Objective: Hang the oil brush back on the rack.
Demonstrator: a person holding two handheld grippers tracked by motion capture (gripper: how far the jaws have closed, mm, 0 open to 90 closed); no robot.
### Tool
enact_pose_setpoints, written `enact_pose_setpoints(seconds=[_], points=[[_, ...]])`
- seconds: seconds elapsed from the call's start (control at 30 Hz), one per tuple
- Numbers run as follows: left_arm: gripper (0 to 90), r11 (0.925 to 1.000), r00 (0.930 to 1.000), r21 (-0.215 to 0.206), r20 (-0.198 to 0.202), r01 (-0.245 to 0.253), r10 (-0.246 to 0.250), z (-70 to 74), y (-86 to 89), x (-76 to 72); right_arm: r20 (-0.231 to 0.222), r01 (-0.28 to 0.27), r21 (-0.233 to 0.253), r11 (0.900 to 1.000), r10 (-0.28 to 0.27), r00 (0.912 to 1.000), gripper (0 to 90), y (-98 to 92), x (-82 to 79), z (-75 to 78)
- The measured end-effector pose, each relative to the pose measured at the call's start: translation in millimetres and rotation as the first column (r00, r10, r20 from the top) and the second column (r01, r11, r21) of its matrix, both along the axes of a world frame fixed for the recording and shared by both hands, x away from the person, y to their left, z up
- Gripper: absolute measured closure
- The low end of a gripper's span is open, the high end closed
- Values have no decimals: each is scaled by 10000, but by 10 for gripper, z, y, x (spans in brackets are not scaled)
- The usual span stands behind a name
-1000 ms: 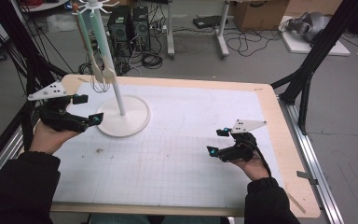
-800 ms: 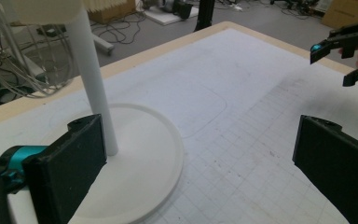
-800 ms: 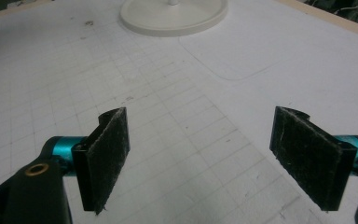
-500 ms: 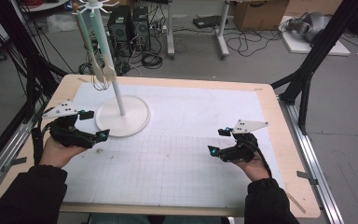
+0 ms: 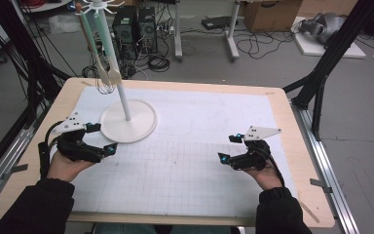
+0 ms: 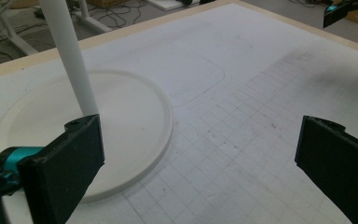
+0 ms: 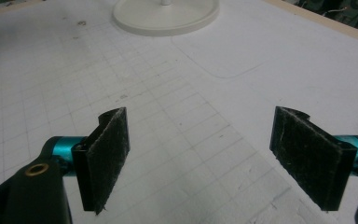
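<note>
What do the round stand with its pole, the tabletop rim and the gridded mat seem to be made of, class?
Stand: likely white plastic, smooth and matte, with a moulded raised lip at its edge. Tabletop rim: pale wood or plywood, judging by its light tan colour. Gridded mat: white, matte, scuffed sheet with printed lines; plastic or rubber, hard to tell.

Matt white stand point(image 5: 128, 122), probably plastic, on a gridded paper-like mat point(image 5: 190, 165) over a wooden table point(image 5: 292, 146).

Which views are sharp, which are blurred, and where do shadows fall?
High view: fairly sharp, even lighting, soft shadows under the left gripper and right gripper. Left gripper view: near jaws soft, a dark shadow on the mat at upper right. Right gripper view: pads sharp, the stand base slightly soft.
</note>
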State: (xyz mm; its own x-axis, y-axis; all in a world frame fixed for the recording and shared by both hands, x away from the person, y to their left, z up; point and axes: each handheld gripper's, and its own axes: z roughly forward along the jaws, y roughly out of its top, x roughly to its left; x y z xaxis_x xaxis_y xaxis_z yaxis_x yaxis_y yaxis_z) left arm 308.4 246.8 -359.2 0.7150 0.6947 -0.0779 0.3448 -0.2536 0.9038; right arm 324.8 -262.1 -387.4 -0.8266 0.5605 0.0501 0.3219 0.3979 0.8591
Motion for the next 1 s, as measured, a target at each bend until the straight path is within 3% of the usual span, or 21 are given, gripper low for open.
enact_pose_setpoints(seconds=[1.0], points=[[17,9990,9988,444,-480,103,-81,-335,-80,-112,-73,158,-17,9999,-158,9998,184,-72,-64,-43]])
